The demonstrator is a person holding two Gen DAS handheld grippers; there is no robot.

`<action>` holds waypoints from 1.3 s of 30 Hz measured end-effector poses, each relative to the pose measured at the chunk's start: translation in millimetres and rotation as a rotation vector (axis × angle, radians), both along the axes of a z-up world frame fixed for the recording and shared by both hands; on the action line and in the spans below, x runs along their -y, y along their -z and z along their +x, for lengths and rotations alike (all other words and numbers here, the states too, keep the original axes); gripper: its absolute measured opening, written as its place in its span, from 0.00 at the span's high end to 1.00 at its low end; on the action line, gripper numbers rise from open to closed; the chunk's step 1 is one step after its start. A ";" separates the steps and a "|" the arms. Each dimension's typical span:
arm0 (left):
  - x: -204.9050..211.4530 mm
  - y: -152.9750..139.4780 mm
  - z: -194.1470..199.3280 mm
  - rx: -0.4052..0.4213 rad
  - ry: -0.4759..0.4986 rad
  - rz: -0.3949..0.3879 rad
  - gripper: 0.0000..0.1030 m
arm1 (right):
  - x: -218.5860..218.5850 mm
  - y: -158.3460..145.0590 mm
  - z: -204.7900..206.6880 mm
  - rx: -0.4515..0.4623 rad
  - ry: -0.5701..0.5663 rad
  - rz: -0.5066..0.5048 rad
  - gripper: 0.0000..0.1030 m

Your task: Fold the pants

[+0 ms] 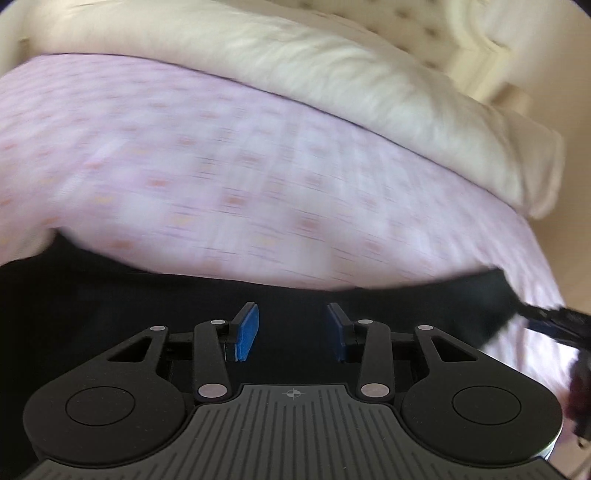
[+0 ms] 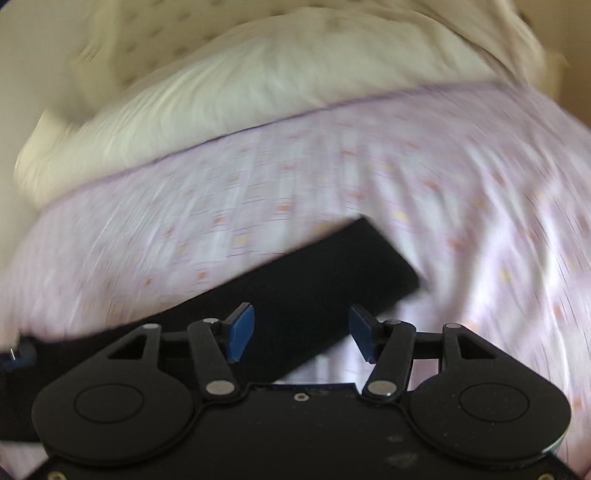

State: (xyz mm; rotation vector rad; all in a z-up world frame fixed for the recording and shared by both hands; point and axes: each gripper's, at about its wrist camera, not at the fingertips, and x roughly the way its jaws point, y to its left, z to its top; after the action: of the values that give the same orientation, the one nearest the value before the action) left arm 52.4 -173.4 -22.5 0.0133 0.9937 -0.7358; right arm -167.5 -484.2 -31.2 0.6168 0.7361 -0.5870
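Across the near side of the bed (image 1: 221, 166), black pants (image 2: 332, 266) lie flat on the pink sheet. Both the left hand-held gripper (image 1: 291, 330) and right hand-held gripper (image 2: 301, 332) hover released, empty. Soft, light, limp cloth; pinching hem corners looks best.

**A made bed in soft daylight**

A bed fills the room from where I stand, spread with a pale pink bedsheet dotted with small orange and yellow squares and thin dark lines (image 1: 229, 166). A plump cream-coloured pillow with creased fabric (image 1: 314, 74) lies across its far end, touching the sheet. Behind the pillow rises a cream button-tufted upholstered headboard (image 1: 436, 33), its dimples blurred. Beside the bed's corner a plain beige wall or floor surface (image 1: 569, 221) shows; I cannot tell which. The light is mild and even, warm on the cream fabric.
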 end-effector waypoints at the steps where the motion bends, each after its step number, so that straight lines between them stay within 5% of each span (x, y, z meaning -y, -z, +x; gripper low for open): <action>1: 13.1 0.9 -4.9 -0.012 0.033 -0.008 0.62 | 9.0 5.9 -8.9 0.018 0.040 0.041 0.40; 7: 78.7 25.7 -24.2 -0.063 0.159 0.017 0.62 | 49.8 45.4 -33.1 0.120 0.189 0.244 0.35; 12: 102.1 57.8 -19.2 -0.128 0.147 0.090 0.63 | 64.6 66.8 -28.8 0.256 0.226 0.321 0.18; 15: 99.5 60.3 -19.9 -0.127 0.128 0.071 0.62 | 74.9 67.6 -19.2 0.295 0.225 0.327 0.18; 17: 98.4 62.5 -18.2 -0.132 0.123 0.059 0.62 | 79.2 64.8 -10.5 0.278 0.209 0.303 0.35; 18: 97.7 63.0 -17.1 -0.136 0.122 0.056 0.62 | 82.4 66.9 -4.7 0.248 0.197 0.296 0.87; 21: 101.1 61.9 -15.6 -0.138 0.121 0.069 0.62 | 84.7 73.9 4.3 0.214 0.189 0.310 0.94; 30: 129.8 57.8 -17.6 -0.068 0.105 0.161 0.62 | 27.9 -34.7 24.4 0.269 0.003 0.046 0.94; 35: 122.2 53.6 9.7 -0.171 -0.006 0.045 0.62 | -30.4 -92.1 54.2 0.331 -0.153 -0.015 0.94; 39: 77.0 29.9 36.2 -0.148 -0.103 -0.045 0.62 | -93.4 -106.9 83.4 0.284 -0.283 -0.092 0.93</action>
State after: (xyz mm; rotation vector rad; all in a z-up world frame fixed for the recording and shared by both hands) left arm 88.6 -250.4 -52.4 -0.1325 1.1097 -0.6717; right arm -84.1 -390.8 75.7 0.4873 0.5138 -0.2625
